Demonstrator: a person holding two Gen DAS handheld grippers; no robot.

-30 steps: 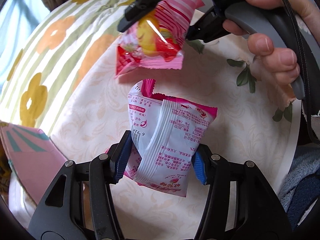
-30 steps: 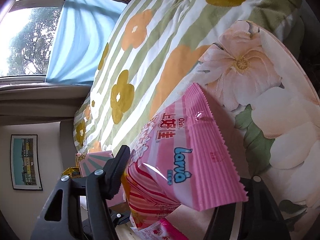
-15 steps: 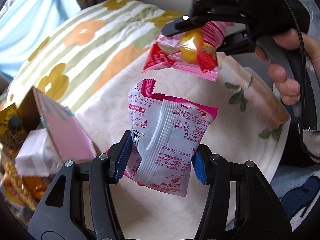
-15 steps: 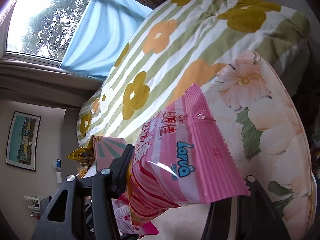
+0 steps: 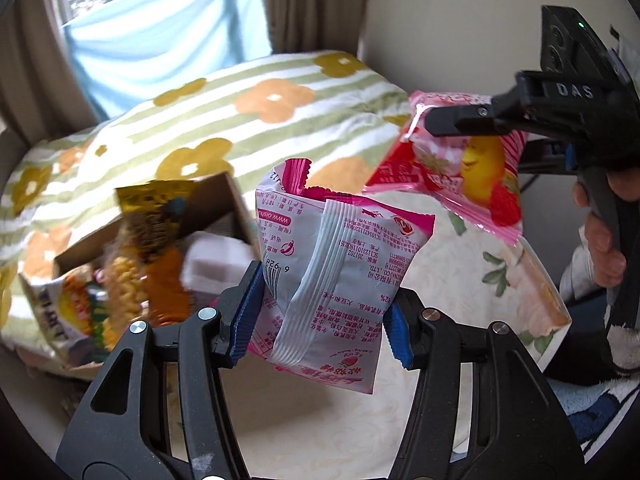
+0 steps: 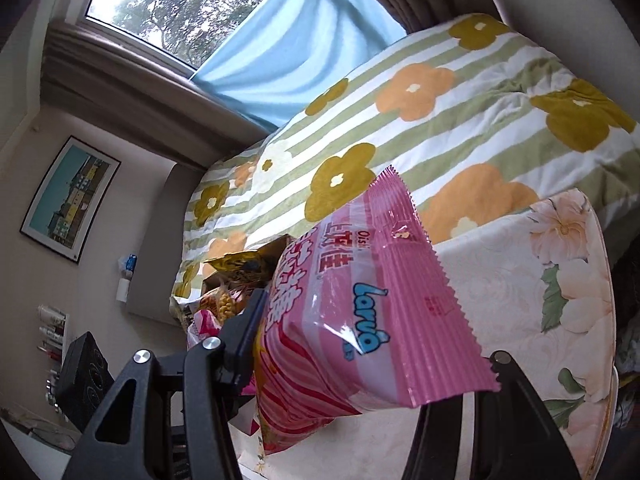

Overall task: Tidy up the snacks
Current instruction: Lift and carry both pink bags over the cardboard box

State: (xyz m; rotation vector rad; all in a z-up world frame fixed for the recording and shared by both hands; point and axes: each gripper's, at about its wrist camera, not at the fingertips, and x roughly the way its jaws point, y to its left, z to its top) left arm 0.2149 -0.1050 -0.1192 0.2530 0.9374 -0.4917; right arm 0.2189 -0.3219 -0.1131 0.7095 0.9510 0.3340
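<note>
- The left gripper (image 5: 320, 320), at the bottom centre of the left wrist view, was closed partway on a white-and-pink snack packet (image 5: 340, 280), its blue pads pressing the packet's sides and crumpling it.
- The right gripper (image 6: 360, 364), low in the right wrist view, had just been closing and pinched a pink striped snack bag (image 6: 368, 320) between its jaws; the bag hung clear of the floral cushion (image 6: 540, 320).
- The cardboard box (image 5: 160, 256) at left of the left wrist view looked like the target. Judged from this, each packet should be carried over the box opening and released only once low inside, one hand at a time so the two bags do not collide.
- A light grip seemed wise, since both bags are puffed and could burst or slip.
- Counted: two packets held, one per gripper; one box; at least three packets already in it, blurred.
</note>
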